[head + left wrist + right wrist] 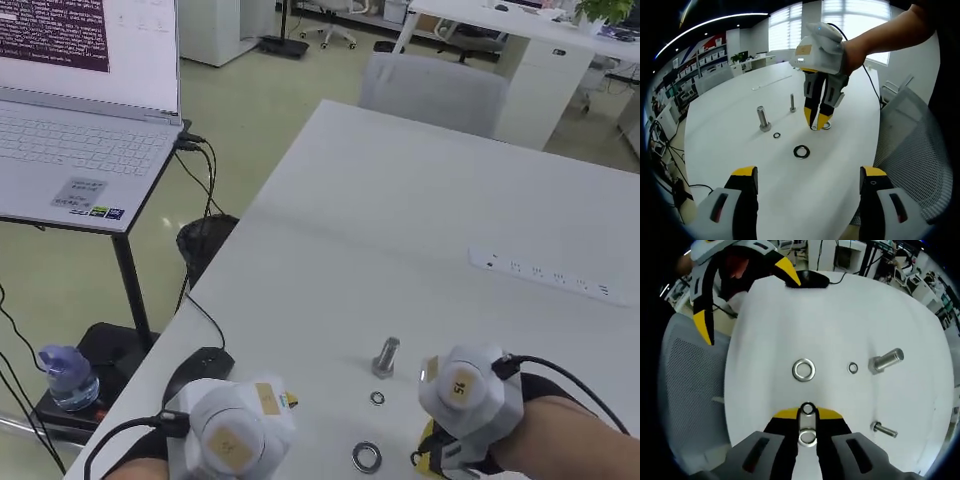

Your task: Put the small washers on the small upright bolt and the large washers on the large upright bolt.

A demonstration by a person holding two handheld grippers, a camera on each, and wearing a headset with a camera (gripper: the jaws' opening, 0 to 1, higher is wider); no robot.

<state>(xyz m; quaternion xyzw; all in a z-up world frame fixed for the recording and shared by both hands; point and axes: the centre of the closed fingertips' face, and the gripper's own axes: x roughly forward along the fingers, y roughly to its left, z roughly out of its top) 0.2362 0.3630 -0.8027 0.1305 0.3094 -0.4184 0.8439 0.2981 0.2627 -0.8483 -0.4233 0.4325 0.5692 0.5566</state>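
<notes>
Your right gripper (807, 413) has its jaws pressed nearly together, pinching a washer (807, 408) between the yellow tips, which sit down at the table (765, 330). A second washer (807, 437) shows in the gap further back between those jaws. Just ahead of the tips lies the large washer (803, 370), with the small washer (853, 368) off to its right and the large bolt (886, 361) just beyond that. The small bolt (883, 429) stands to the right of the jaws, close by. Your left gripper (808, 175) is released, jaws spread wide with nothing between them, held above the table. The large washer lies straight ahead of it, and the right gripper's tips touch down beyond that. The large bolt and small washer are ahead to its left, and the small bolt is further off.
</notes>
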